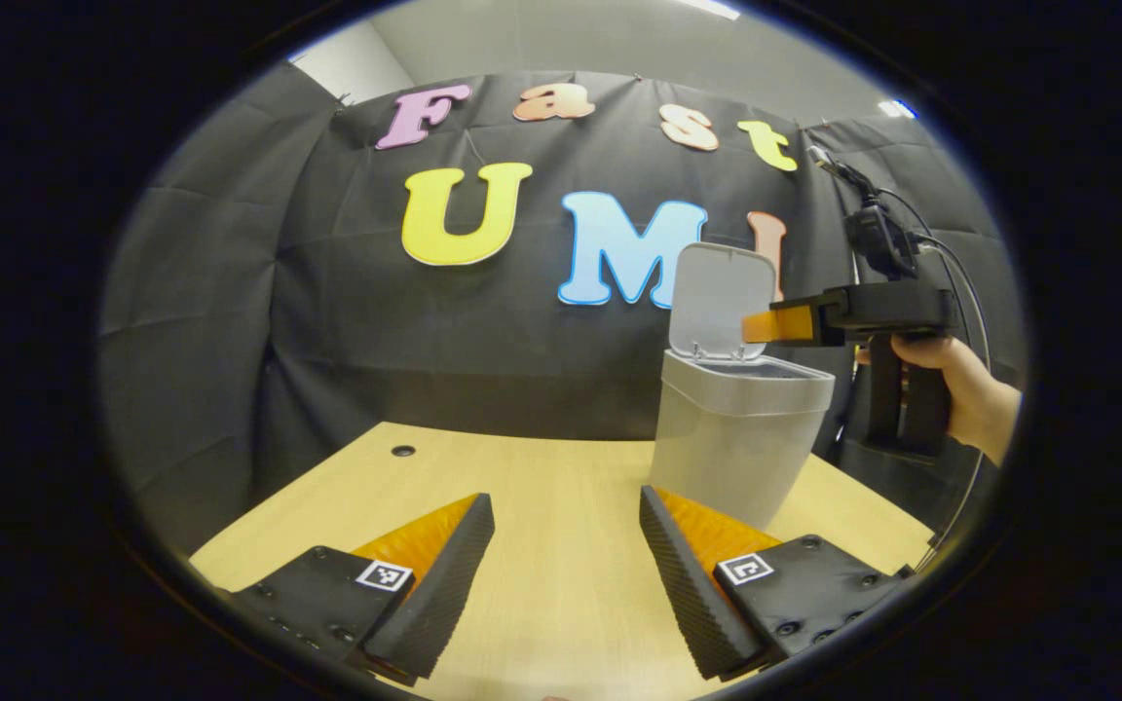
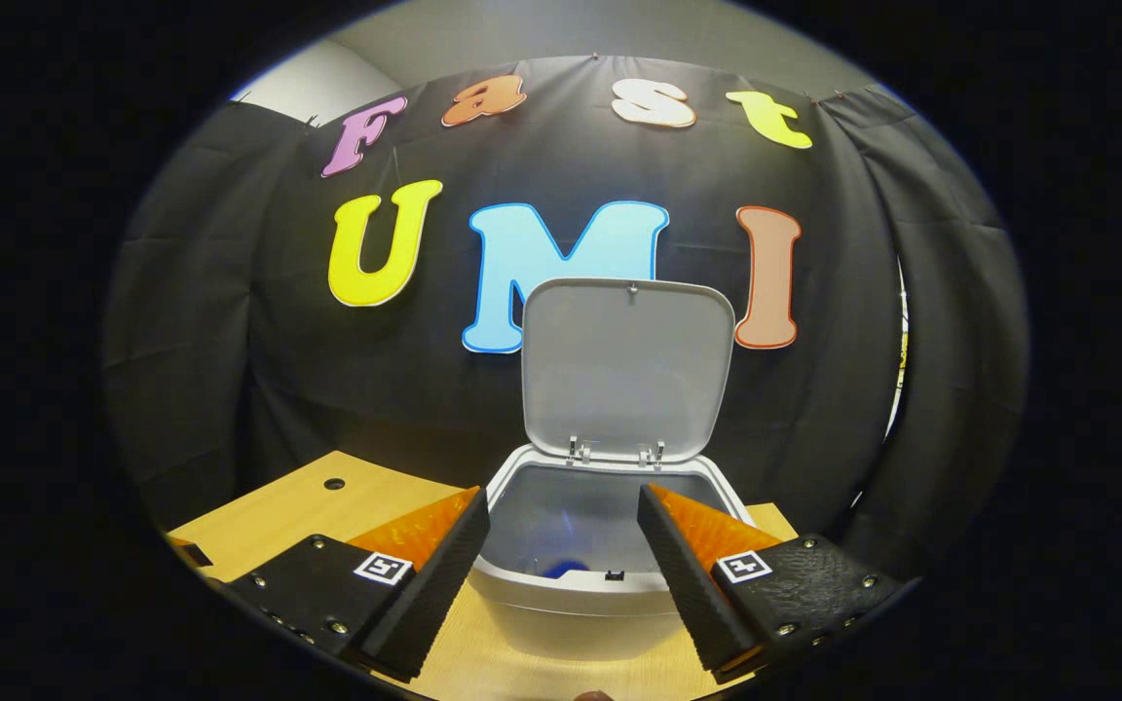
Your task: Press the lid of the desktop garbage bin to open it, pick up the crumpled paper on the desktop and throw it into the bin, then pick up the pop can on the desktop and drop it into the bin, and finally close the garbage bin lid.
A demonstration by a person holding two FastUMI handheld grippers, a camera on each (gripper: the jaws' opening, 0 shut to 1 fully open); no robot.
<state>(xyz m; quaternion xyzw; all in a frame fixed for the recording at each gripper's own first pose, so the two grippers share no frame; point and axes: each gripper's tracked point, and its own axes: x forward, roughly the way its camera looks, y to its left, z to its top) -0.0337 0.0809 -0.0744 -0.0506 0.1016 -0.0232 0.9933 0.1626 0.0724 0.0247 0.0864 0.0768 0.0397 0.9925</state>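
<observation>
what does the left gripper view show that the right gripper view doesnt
Left gripper view alone: the grey plastic bin's outer side wall, and the right gripper held by a hand level with the bin's mouth.
Right gripper view alone: the bin's interior, with something small and blue at the bottom.
Both: the raised grey lid, the light wooden tabletop, and each view's own gripper open, holding nothing.

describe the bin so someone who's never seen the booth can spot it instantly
Start at the light wooden table in front of the black cloth wall. Toward its right side, in the left gripper view, stands the garbage bin: a pale grey plastic tub, tapering downward. Its hinged lid stands upright and open, and it is the one tall thing on the tabletop.
</observation>
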